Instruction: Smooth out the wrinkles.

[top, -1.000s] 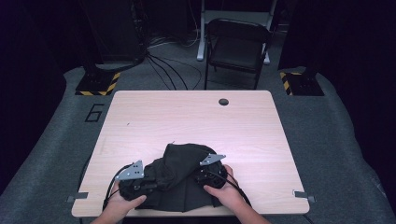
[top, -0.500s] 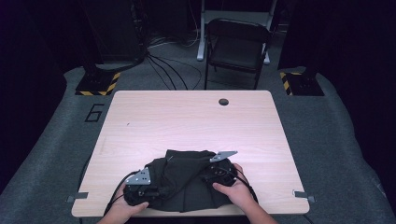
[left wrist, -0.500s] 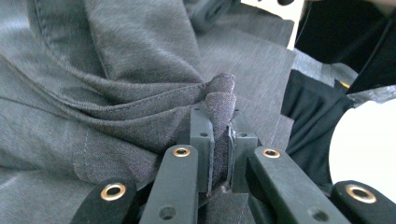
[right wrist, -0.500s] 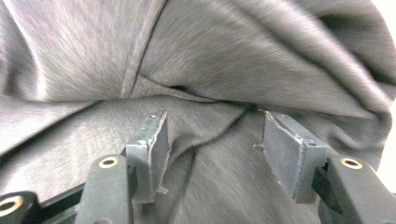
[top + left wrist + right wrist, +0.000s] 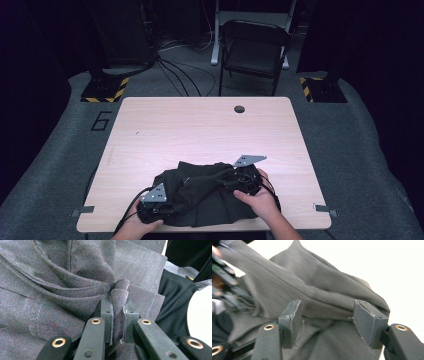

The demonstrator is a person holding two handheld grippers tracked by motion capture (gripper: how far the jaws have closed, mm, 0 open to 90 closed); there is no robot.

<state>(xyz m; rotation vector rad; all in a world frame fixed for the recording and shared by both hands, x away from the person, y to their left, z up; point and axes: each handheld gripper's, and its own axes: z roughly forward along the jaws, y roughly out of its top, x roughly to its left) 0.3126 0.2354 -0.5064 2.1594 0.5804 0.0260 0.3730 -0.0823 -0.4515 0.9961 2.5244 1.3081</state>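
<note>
A pale wooden table [image 5: 200, 130] stands in a dark room; a crumpled dark grey garment [image 5: 205, 192] lies on it, pinched by the left gripper [image 5: 117, 315], while the right gripper [image 5: 327, 315] has just been opening, unclenched, over it.

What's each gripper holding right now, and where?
Left gripper pinches a bunched fold of the dark garment. Right gripper holds nothing: its jaws, just opening, stand wide over the cloth.
</note>
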